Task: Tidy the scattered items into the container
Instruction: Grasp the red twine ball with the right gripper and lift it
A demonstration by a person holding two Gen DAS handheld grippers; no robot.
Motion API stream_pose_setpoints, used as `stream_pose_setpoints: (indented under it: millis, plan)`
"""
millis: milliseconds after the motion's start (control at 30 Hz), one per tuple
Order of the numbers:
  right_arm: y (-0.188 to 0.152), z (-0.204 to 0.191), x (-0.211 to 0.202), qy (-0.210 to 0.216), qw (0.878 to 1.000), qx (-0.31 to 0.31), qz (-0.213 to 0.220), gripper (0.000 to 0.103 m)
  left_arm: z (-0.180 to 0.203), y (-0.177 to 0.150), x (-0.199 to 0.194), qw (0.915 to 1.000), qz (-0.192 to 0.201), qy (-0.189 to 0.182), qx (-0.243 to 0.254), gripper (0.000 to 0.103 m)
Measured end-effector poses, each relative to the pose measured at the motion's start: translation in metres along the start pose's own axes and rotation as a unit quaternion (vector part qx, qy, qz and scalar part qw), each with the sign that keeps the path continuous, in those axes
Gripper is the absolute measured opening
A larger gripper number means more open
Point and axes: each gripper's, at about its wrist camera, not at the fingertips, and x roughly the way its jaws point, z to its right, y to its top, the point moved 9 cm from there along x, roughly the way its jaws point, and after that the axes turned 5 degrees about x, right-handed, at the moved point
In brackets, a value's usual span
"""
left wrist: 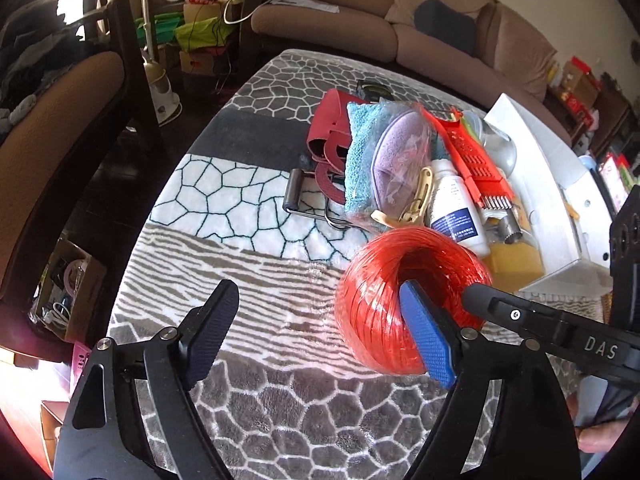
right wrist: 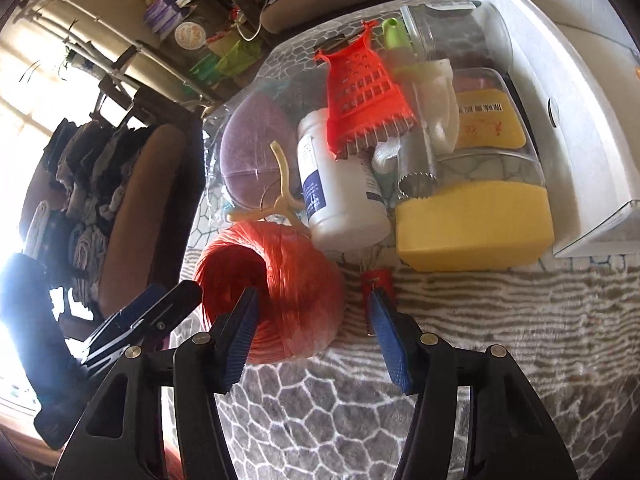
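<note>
Sofas and a cluttered shelf ring a table spread with a plush patterned blanket, and nearly everything to be tidied is heaped toward its far right side: a white bottle, a red grater-like basket, a bagged purple sponge, a teal towel, a cream clip and a yellow-based clear box, all crowded against a white container at the table's edge. Nearest the person lies a red twine spool, apart from the pile only by a sliver, just touching the clip in the right wrist view. It rests tilted on its rim, so its hollow core, its axis, points back toward the person and slightly upward, which looks to be why the tools come at it from this side. The left gripper stands spread wide and holds nothing; its blue right pad sits against the spool's core opening while the other finger is well off to the side over bare blanket. The right gripper is also parted and empty, its left finger just at the spool's flank and the other finger over the blanket near a small red scrap. My guess is the spool is the item being lined up for a grasp, with the container well beyond it.
</note>
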Motion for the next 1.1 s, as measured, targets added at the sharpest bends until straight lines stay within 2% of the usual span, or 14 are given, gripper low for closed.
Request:
stream_pose_setpoints:
  millis: [67,133,167,200,267,300,367,533,767,967,1100]
  plan:
    - [-0.002,0.000,0.002,0.006,1.000,0.005,0.001,0.058,0.004,-0.002,0.004,0.9999,-0.006,-0.011,0.002,0.069]
    - [-0.003,-0.002,0.002,0.009,1.000,-0.003,0.001,0.056,0.008,-0.004,0.006,0.9998,-0.009,-0.016,0.007,0.068]
    - [-0.004,-0.004,0.002,0.012,1.000,-0.007,-0.002,0.048,0.011,-0.004,0.007,0.9997,-0.010,-0.022,0.008,0.065]
    - [-0.004,-0.007,0.001,0.015,1.000,-0.011,-0.005,0.037,0.015,-0.005,0.007,0.9995,-0.013,-0.028,0.010,0.057]
    - [-0.004,-0.013,-0.002,0.013,1.000,-0.025,-0.007,0.036,0.023,-0.010,0.007,0.9989,-0.023,-0.035,0.019,0.045]
    - [-0.005,-0.016,-0.003,0.014,0.999,-0.033,-0.008,0.034,0.027,-0.012,0.006,0.9987,-0.027,-0.037,0.024,0.042]
    - [-0.008,-0.023,-0.008,0.016,0.999,-0.044,-0.009,0.030,0.031,-0.016,0.002,0.9987,-0.028,-0.029,0.030,0.043]
    - [-0.015,-0.029,-0.024,0.013,0.998,-0.059,-0.002,0.030,0.035,-0.018,-0.021,0.9988,-0.021,-0.039,0.021,0.043]
    - [-0.014,-0.042,-0.068,0.047,0.997,-0.051,0.022,0.030,0.061,0.005,-0.077,0.9983,0.015,-0.036,0.042,0.043]
    - [0.003,-0.042,-0.132,0.068,0.994,-0.052,0.064,0.030,0.113,0.033,-0.115,0.9953,0.048,-0.056,0.062,0.045]
    - [0.020,-0.019,-0.175,0.075,0.992,-0.041,0.095,0.030,0.165,0.051,-0.120,0.9916,0.056,-0.074,0.091,0.045]
